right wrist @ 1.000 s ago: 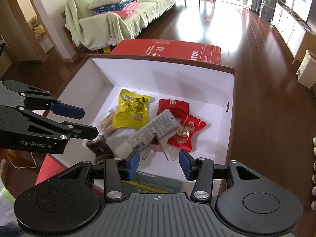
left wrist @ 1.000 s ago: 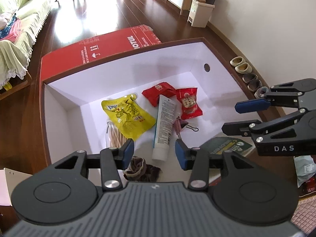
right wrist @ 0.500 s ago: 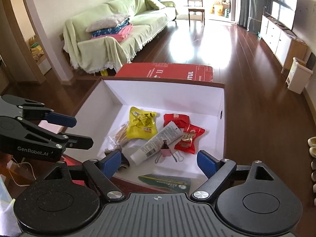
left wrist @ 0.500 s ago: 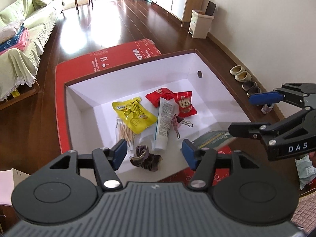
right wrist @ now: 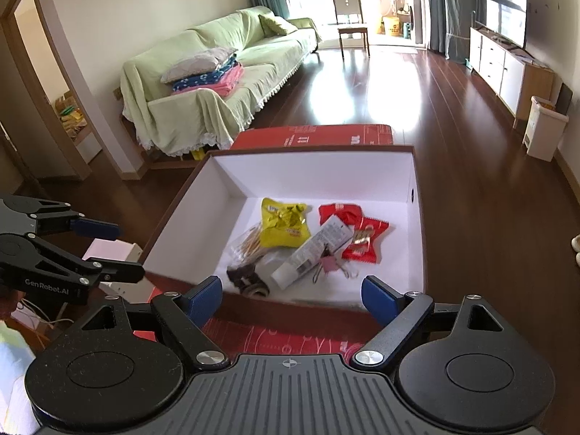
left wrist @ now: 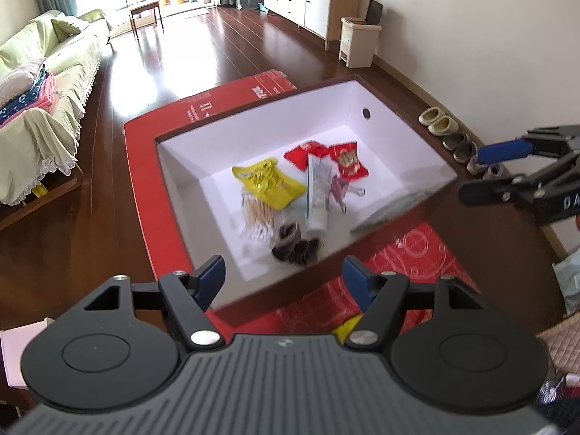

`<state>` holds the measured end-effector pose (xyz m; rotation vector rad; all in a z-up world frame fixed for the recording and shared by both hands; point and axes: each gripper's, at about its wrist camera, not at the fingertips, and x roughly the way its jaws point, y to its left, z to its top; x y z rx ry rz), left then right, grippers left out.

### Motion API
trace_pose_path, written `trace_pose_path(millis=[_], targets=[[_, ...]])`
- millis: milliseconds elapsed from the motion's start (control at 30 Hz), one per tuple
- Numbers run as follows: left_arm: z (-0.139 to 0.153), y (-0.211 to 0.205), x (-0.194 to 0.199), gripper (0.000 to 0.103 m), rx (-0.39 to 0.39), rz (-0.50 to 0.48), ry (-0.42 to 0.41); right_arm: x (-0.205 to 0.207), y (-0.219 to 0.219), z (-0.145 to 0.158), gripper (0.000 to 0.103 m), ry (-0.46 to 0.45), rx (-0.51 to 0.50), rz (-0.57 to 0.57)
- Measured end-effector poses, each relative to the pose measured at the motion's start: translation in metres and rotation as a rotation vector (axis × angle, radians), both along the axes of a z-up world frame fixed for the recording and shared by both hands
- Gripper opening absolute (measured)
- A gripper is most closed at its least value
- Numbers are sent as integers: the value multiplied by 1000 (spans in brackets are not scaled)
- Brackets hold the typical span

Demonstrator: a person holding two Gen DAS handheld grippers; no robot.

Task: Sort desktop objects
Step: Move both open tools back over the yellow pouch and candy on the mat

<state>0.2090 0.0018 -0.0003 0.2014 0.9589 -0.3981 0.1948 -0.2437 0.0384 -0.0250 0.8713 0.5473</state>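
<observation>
A white-lined box (left wrist: pixel 203 199) (right wrist: pixel 203 195) with a red outside holds a yellow packet (left wrist: pixel 266 182) (right wrist: pixel 284 224), two red packets (left wrist: pixel 346 159) (right wrist: pixel 362 241), a white tube (left wrist: pixel 318 195) (right wrist: pixel 313 252), a pink binder clip (left wrist: pixel 339 190) (right wrist: pixel 328 264), cotton swabs (left wrist: pixel 255 217) (right wrist: pixel 250 244), a dark hair tie (left wrist: pixel 295 244) (right wrist: pixel 244 279) and a flat green packet (left wrist: pixel 393 210). My left gripper (left wrist: pixel 284 281) (right wrist: pixel 116 250) and my right gripper (right wrist: pixel 291 297) (left wrist: pixel 467 172) both hang open and empty, above and short of the box's near rim.
A red printed mat (left wrist: pixel 417 253) (right wrist: pixel 290 337) lies under the box's near side. A sofa with folded blankets (right wrist: pixel 217 83) stands beyond, on dark wood floor. A white bin (left wrist: pixel 359 41), a cabinet and several slippers (left wrist: pixel 440 123) line the right wall. A pink box (right wrist: pixel 108 252) sits at left.
Both grippers have drawn back and up from the box, so it looks smaller and farther. Their fingers have spread wider. The box's contents have not moved.
</observation>
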Motion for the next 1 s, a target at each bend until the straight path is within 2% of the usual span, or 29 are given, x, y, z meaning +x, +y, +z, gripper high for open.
trace_pose_path(millis=[533,833,1000], targets=[[-54,10,-60,68,77,-225,75,-46,-11,-35,87,104,-26,30],[-85,-12,-79,68,108,-367,94,-63,-19,-63,87,184,-53,16],[-105,-25,-88,69,171,-456,76,-70,-25,-76,87,226,-65,-3]])
